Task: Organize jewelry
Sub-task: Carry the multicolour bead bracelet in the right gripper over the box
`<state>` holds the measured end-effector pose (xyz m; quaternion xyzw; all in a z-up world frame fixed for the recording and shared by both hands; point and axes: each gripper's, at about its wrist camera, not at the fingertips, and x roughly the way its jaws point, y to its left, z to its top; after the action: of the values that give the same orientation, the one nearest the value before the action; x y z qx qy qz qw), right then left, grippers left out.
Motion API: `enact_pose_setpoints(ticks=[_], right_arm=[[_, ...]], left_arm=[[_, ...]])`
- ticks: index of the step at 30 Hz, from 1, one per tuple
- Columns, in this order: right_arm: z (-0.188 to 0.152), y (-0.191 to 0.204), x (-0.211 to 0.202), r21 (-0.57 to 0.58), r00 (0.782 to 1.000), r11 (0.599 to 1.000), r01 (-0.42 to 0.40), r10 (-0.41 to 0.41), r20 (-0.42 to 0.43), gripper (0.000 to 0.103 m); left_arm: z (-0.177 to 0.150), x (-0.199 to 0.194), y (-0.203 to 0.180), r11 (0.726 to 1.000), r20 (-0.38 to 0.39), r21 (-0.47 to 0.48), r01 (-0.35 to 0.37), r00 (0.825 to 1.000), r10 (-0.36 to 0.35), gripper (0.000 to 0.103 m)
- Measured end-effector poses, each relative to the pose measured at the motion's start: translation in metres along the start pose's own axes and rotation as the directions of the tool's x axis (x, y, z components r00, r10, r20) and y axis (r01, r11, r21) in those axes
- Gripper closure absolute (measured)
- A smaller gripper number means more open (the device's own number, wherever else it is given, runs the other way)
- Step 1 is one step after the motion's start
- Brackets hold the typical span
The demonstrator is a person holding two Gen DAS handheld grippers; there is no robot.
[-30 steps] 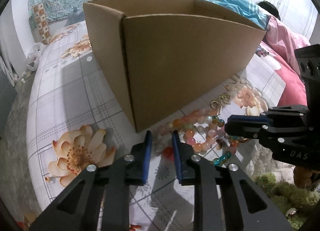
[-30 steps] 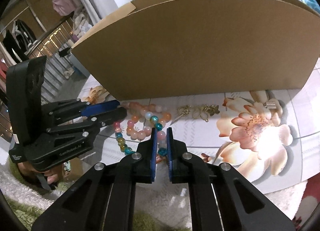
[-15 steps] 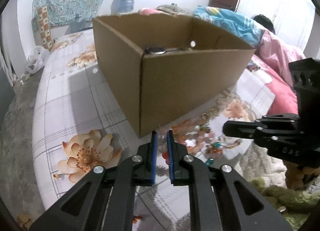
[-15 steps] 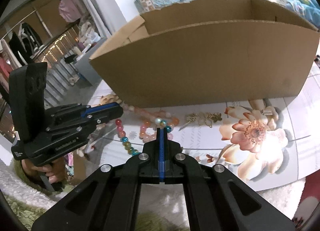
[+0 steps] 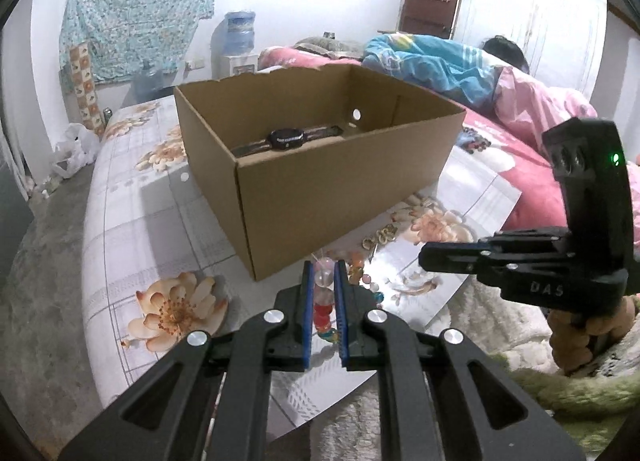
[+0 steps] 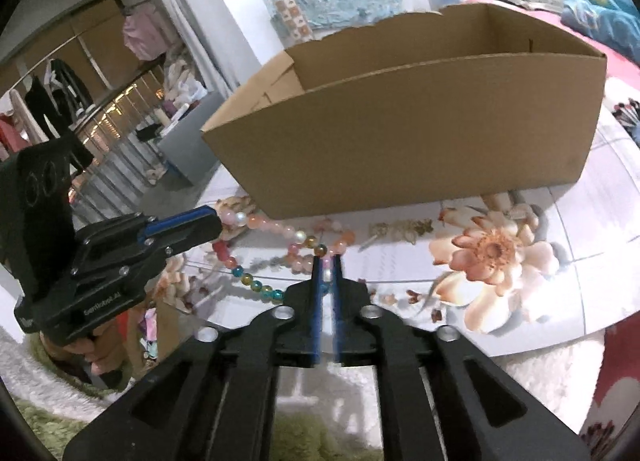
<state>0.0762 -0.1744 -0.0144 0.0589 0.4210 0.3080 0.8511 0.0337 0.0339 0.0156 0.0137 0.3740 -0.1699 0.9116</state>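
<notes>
A string of coloured beads (image 6: 276, 226) hangs stretched between my two grippers, lifted above the floral table. My left gripper (image 5: 323, 267) is shut on one end of the beads (image 5: 325, 301); it also shows in the right wrist view (image 6: 218, 221). My right gripper (image 6: 327, 261) is shut on the other end; it appears at the right of the left wrist view (image 5: 424, 257). An open cardboard box (image 5: 320, 185) stands just behind, with a dark watch (image 5: 286, 138) lying inside. Small gold jewelry pieces (image 6: 400, 227) lie on the table in front of the box.
The table (image 5: 132, 221) has a floral glass top and ends close to me; a white fluffy rug (image 5: 480, 321) lies below its edge. A bed with pink and blue bedding (image 5: 500, 101) is at the right. A water dispenser (image 5: 238, 41) stands at the back wall.
Both grippers closed on the bead string and rose with it away from the table. The box now looks smaller and lower, and its inside shows.
</notes>
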Motion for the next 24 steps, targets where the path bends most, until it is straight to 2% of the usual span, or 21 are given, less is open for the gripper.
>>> enact_pose_setpoints(ticks=[2,7,14,24], right_arm=[[-0.001,0.002,0.002,-0.007,1.0,1.0,-0.01,0.01,-0.007,0.075],[0.002,0.009,0.018,-0.026,0.999,1.0,-0.007,0.006,-0.049,0.075],[0.004,0.009,0.037,-0.038,0.994,0.999,0.03,-0.033,-0.1,0.089],[0.004,0.015,0.051,-0.103,0.989,0.993,0.064,-0.076,-0.124,0.091]], left_arm=[[-0.002,0.001,0.001,1.0,-0.003,-0.004,-0.006,1.0,0.006,0.094],[-0.005,0.004,0.004,1.0,-0.015,-0.015,-0.011,1.0,0.01,0.094],[-0.007,0.011,0.012,1.0,-0.037,-0.012,-0.009,0.999,0.008,0.094],[-0.01,0.02,0.021,0.999,-0.056,-0.033,0.006,0.998,-0.007,0.094]])
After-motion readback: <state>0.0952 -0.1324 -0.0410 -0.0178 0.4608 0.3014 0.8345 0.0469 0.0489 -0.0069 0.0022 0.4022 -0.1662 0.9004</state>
